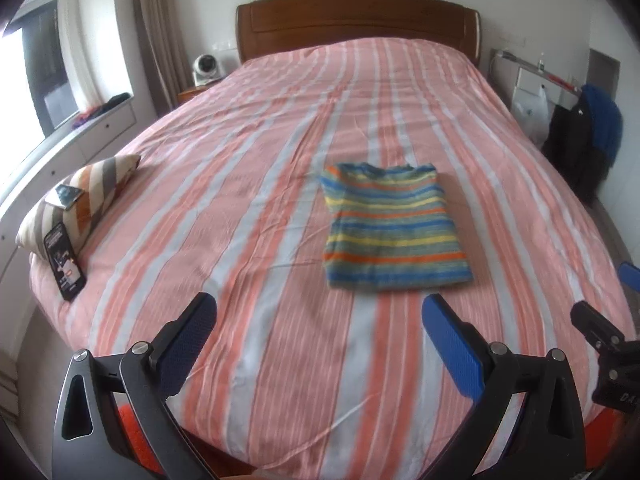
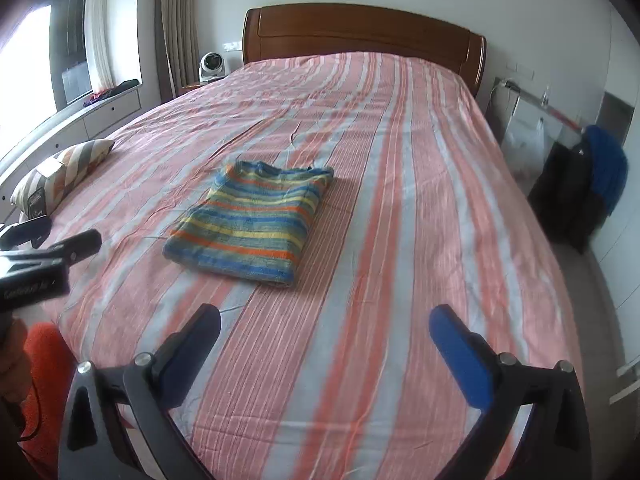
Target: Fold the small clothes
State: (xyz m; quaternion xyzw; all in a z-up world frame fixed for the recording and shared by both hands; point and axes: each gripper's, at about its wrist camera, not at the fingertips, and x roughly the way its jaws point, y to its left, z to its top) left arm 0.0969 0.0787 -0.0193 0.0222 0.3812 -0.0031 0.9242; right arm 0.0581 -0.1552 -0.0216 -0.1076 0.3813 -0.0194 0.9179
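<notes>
A small striped garment (image 1: 394,226) in blue, yellow, orange and green lies folded into a neat rectangle on the pink-and-white striped bed (image 1: 256,168). In the right wrist view the same folded garment (image 2: 256,222) sits left of centre on the bed (image 2: 420,200). My left gripper (image 1: 320,308) is open over the near part of the bed, short of the garment, with nothing between its blue pads. My right gripper (image 2: 326,318) is open too, back from the garment and empty. The right gripper's fingers (image 1: 596,326) show at the right edge of the left wrist view, and the left gripper's fingers (image 2: 78,244) at the left edge of the right wrist view.
A striped cushion (image 1: 80,196) with a phone (image 1: 66,266) propped against it lies at the bed's left edge. A wooden headboard (image 1: 356,20) stands at the far end. A small fan (image 1: 206,66) sits on a bedside table. Dark and blue clothes (image 1: 588,136) hang at the right. An orange sleeve (image 2: 44,368) shows low left.
</notes>
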